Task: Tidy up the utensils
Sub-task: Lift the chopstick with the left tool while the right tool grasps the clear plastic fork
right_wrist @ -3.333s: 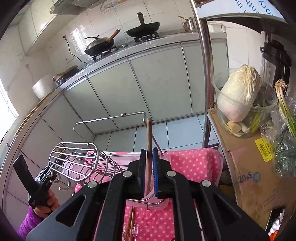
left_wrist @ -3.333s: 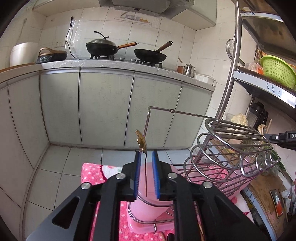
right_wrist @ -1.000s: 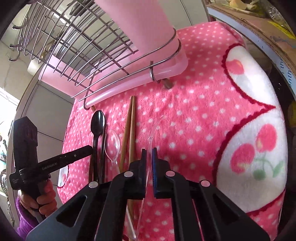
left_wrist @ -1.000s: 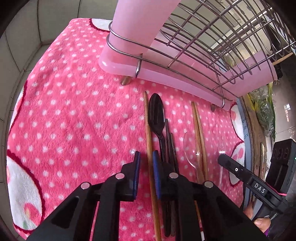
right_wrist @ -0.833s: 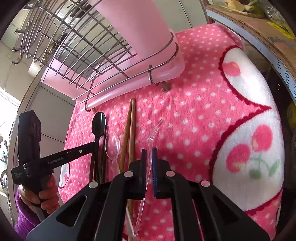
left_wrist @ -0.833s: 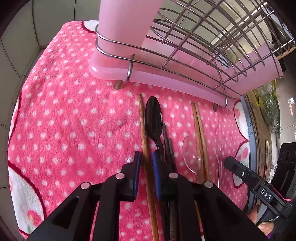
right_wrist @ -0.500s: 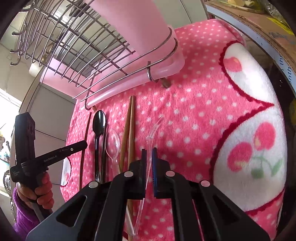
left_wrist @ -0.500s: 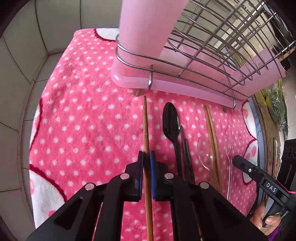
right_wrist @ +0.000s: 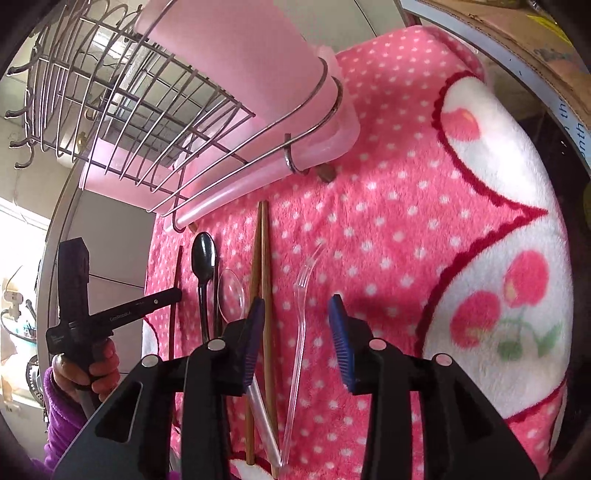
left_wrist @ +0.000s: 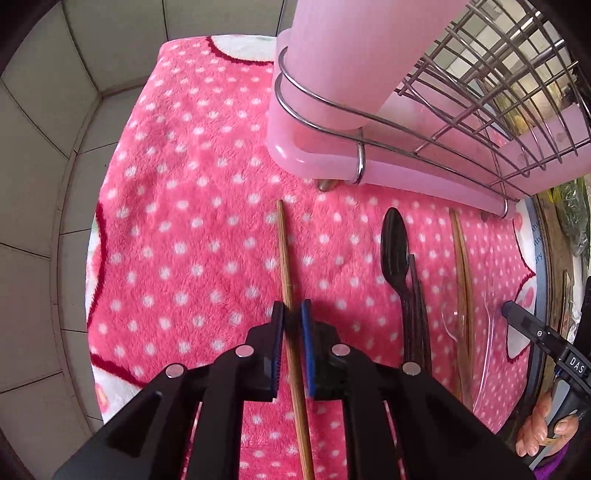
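Note:
On the pink dotted cloth [left_wrist: 184, 221] lies a single wooden chopstick [left_wrist: 284, 258], its shaft running between the pads of my left gripper [left_wrist: 292, 314]. Those jaws are opening, and a thin gap shows on each side of the stick. To its right lie a black spoon [left_wrist: 395, 243], dark chopsticks [left_wrist: 415, 295], a clear spoon [right_wrist: 231, 291] and a wooden chopstick pair [right_wrist: 260, 251]. My right gripper [right_wrist: 295, 306] is opening wide over the clear plastic fork [right_wrist: 304, 280], which lies flat between the jaws, untouched.
A pink drain tray with a wire rack [right_wrist: 258, 177] and a tall pink utensil cup [left_wrist: 332, 55] stands just beyond the utensils. Tiled floor [left_wrist: 37, 184] drops away left of the cloth. A cardboard box [right_wrist: 517, 22] borders the far right. A purple-sleeved hand [right_wrist: 62, 387] holds the left tool.
The left gripper dragged the single chopstick leftward, away from the black spoon, then loosened its pads. The right gripper's jaws sprang apart, leaving the clear fork on the cloth.

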`<state>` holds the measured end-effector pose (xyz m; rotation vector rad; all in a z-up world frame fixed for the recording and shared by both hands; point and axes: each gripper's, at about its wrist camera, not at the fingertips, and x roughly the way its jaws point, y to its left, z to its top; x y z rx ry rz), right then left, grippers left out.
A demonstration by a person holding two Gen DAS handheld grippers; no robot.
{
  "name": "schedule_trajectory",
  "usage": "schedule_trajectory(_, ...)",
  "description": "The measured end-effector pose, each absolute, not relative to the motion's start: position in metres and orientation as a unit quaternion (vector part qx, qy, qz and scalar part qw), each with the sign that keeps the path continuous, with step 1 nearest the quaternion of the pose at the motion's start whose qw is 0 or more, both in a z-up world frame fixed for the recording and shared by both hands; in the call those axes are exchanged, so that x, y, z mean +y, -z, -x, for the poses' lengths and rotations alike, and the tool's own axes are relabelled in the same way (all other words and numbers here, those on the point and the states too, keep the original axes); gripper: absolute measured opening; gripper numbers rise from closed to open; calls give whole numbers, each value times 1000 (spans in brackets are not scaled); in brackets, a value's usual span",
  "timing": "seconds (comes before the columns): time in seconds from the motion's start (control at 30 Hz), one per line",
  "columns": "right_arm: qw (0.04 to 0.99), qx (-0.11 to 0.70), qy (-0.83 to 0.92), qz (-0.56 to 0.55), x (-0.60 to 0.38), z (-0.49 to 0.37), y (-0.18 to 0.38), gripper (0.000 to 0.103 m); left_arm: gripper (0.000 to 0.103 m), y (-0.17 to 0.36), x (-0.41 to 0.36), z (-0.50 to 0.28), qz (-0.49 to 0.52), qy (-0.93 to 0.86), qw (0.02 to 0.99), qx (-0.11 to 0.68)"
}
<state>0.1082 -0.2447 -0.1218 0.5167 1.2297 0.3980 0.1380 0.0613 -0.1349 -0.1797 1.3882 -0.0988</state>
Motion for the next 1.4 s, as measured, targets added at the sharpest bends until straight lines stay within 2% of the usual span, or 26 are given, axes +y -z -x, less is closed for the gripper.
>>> schedule_trajectory(0.33,775,588,-159,-171,-209,-126,128,36,9,135,45,-169,61,64,738,669)
schedule_trajectory(0.37,779,587,-155,-158,-206,-126,127,32,9,134,45,-169,62,66,738,669)
schedule_trajectory(0.4,783,586,-148,-145,-203,-125,128,18,9,134,47,-170,64,68,738,668)
schedule_trajectory(0.5,784,584,-147,-153,-208,-123,130,6,7,131,57,-170,69,78,745,659)
schedule_trajectory(0.73,810,530,-168,-186,-232,-108,106,5,5,111,83,-150,118,100,782,604)
schedule_trajectory(1.1,884,395,-178,-174,-251,-81,17,5,5,20,117,-91,154,106,886,425)
schedule_trajectory(1.4,926,290,-187,-156,-257,-72,-59,5,5,-58,133,-69,192,125,926,300)
